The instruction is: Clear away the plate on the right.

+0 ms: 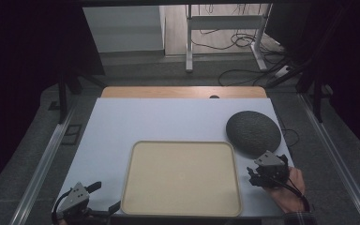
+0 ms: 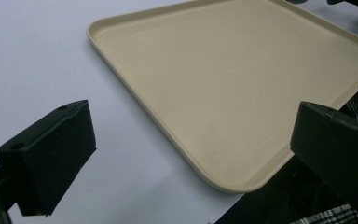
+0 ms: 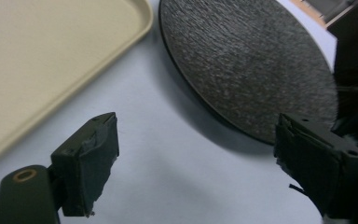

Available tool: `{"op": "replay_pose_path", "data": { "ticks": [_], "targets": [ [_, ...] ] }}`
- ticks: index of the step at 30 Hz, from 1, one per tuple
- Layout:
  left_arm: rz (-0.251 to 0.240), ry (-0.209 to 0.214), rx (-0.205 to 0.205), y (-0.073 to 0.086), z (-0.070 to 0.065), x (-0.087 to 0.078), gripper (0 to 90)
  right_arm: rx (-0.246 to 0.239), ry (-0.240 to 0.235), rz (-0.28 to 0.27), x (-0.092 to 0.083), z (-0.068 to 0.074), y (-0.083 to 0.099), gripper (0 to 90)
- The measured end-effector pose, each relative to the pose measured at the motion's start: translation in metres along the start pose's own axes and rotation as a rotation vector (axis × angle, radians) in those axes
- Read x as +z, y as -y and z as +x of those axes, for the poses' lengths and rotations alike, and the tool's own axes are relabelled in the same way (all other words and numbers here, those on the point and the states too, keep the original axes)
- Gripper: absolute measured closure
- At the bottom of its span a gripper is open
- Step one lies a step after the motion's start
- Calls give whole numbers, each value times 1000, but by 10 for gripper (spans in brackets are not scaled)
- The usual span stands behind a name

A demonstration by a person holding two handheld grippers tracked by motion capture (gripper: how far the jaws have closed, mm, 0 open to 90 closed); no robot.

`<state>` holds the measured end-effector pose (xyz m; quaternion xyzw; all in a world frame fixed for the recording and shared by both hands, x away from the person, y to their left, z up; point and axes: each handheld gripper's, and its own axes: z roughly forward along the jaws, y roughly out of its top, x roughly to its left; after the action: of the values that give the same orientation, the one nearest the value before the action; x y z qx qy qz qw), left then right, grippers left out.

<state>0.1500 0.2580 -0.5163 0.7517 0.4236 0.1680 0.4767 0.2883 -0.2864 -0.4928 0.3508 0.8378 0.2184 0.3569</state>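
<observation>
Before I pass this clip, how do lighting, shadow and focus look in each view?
High view: dim, with black surroundings; the beige tray and dark round plate are still legible. Left gripper view: bright and even, with the tray sharp and the near tongs soft-edged. Right gripper view: the plate's speckled texture is crisp, and it casts a soft shadow on the white table.

I see a dark grey round plate (image 1: 253,132) with a rough, speckled surface — lying flat on the pale tabletop at the far right. Just beside it, apart by a narrow gap, lies a beige rectangular tray (image 1: 183,179) with rounded corners — flat, nothing on it.
</observation>
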Motion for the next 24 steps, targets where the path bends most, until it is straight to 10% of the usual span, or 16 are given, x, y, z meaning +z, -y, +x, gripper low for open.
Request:
{"op": "replay_pose_path", "data": {
  "ticks": [24],
  "targets": [
    [2, 0, 2, 0, 0, 0, 0, -388, 216, 89, 29, 13, -7, 308]
  ]
}}
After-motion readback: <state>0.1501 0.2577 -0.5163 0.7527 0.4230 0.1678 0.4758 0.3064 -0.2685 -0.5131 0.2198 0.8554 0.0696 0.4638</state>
